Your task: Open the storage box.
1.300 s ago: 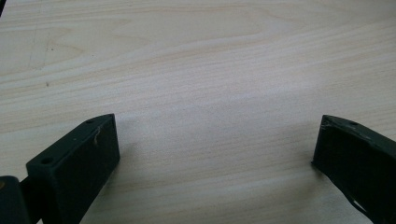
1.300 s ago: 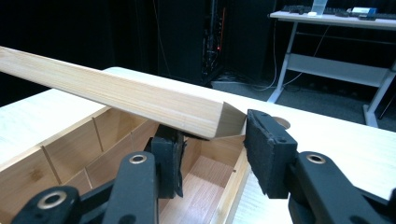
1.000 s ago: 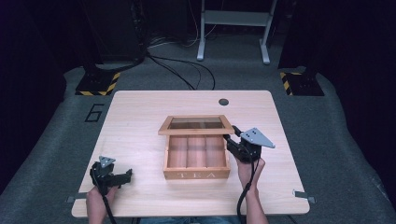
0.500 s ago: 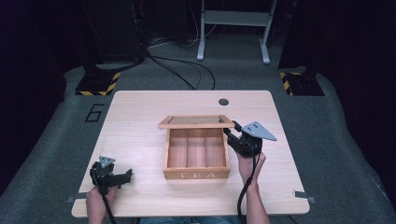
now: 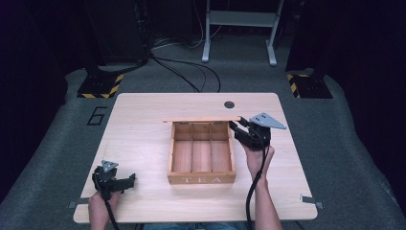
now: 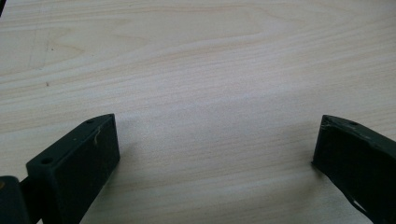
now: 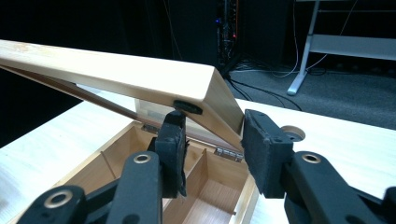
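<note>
a big wooden table (image 5: 143, 120) sits on a grey floor (image 5: 57, 124). there is a number 6 (image 5: 97, 115) on the floor by the table's left side, and black cables (image 5: 186, 72) run over the floor behind the table. two pads with yellow and black stripes (image 5: 98, 86) lie on the floor near the far corners. a small dark round hole (image 5: 229, 104) is in the table top near the far edge.

in the middle of the table is a wooden tea box (image 5: 201, 178) with the word tea on its front. inside it has three long parts, and no tea shows in them. its lid (image 5: 201, 119) is lifted up at the back, so from the high view it looks like a thin strip.

the right gripper (image 5: 238, 128) is at the right back corner of the box, held by a hand (image 5: 258, 158). in the right gripper view the lid (image 7: 116, 74) slants up over the open box (image 7: 205, 186). the corner of the lid sits between the two jaws. the left jaw is under the lid, by a small black bump on it. the right jaw is just beside the outer side of the lid. i cannot tell if they squeeze it. the jaws are a little way apart.

the left gripper (image 5: 125, 180) is near the front left corner of the table, well apart from the box. in the left gripper view its jaws are wide apart, low over bare wood (image 6: 210, 93), with nothing between them.
</note>
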`<move>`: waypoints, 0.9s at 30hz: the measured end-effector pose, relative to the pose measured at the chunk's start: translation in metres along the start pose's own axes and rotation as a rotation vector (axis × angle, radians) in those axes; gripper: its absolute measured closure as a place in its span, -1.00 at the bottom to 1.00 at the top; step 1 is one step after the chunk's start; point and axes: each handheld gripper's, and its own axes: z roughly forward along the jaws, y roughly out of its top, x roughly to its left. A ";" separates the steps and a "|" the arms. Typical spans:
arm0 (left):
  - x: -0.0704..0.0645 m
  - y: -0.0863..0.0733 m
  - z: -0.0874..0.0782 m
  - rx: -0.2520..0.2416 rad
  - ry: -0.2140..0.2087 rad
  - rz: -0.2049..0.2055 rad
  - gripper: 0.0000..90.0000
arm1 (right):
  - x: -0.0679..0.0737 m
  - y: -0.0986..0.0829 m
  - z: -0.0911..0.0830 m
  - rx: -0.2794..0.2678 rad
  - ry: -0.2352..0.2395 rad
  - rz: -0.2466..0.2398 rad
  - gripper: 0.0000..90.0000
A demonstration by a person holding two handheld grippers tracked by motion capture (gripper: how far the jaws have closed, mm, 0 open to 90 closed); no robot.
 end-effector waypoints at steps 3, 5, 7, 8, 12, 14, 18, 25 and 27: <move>0.000 0.000 0.000 0.000 0.000 0.000 -0.99 | -0.001 0.003 0.002 0.002 0.000 -0.008 0.34; 0.000 0.000 0.000 0.000 0.000 0.000 -0.99 | -0.002 0.004 0.002 0.003 0.002 -0.006 0.34; 0.000 0.000 0.000 0.000 0.000 0.000 -0.99 | -0.002 0.005 0.003 0.004 0.001 -0.003 0.34; 0.000 0.000 0.000 0.000 0.000 0.000 -0.99 | -0.004 0.007 0.004 0.003 0.005 -0.003 0.34; 0.000 0.000 0.000 0.000 0.000 -0.001 -0.99 | -0.005 0.009 0.006 0.005 0.007 0.001 0.35; 0.000 0.000 0.000 0.000 0.000 0.000 -0.99 | -0.006 0.013 0.008 0.005 0.006 0.000 0.35; 0.000 0.000 0.000 0.001 0.000 0.000 -0.99 | -0.007 0.015 0.009 0.008 0.006 0.001 0.35; 0.000 0.000 0.000 0.000 0.000 0.000 -0.99 | -0.007 0.016 0.009 0.011 0.004 -0.001 0.35; 0.000 0.000 0.000 0.000 0.000 0.000 -0.99 | -0.007 0.016 0.009 0.011 0.004 -0.002 0.35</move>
